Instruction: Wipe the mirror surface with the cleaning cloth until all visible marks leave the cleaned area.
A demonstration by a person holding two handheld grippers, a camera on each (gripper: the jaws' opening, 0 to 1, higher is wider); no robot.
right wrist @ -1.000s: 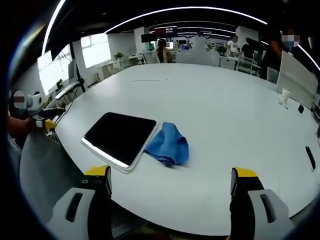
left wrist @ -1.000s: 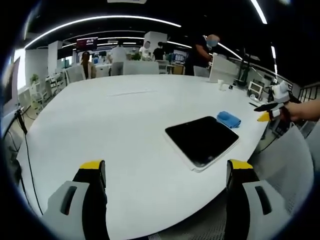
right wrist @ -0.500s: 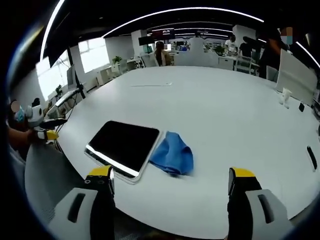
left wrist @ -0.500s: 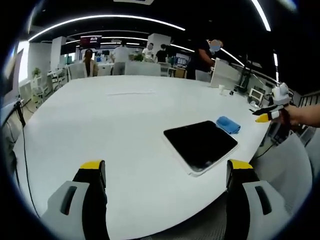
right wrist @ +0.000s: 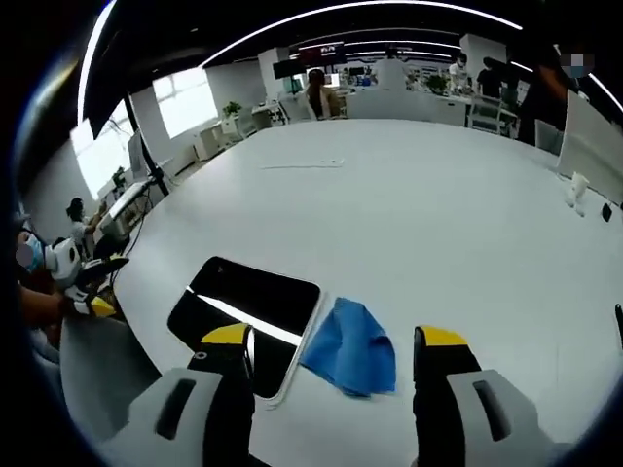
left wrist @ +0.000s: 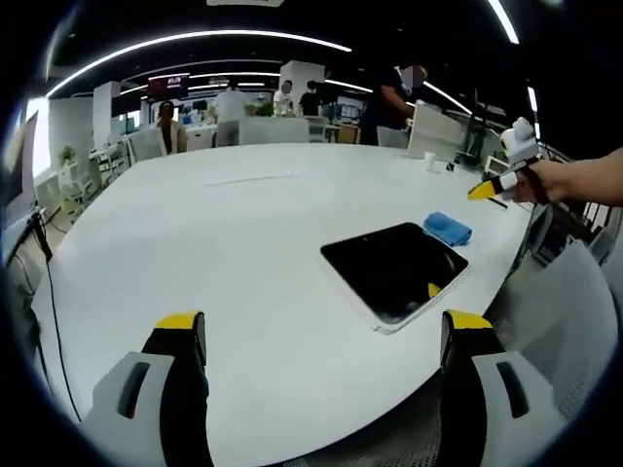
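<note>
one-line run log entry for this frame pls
phase: approach | right tongs: open, above cloth | left tongs: open, idle | cloth: beside mirror, on table | wiping: not begun

Crumpled blue cloth (right wrist: 352, 349) lies beside flat dark mirror (right wrist: 243, 311).

White table (left wrist: 214, 253), distant people (left wrist: 173, 125)

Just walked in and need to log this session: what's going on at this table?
A person holds a yellow-tipped two-jaw gripper in each hand at a large white table. A dark, white-framed rectangular mirror lies flat near the table's edge, with a crumpled blue cleaning cloth right beside it. The right gripper hangs open just above the cloth, seemingly about to pick it up. The left gripper is open too, off to the side and holding nothing. No wiping has begun.
</note>
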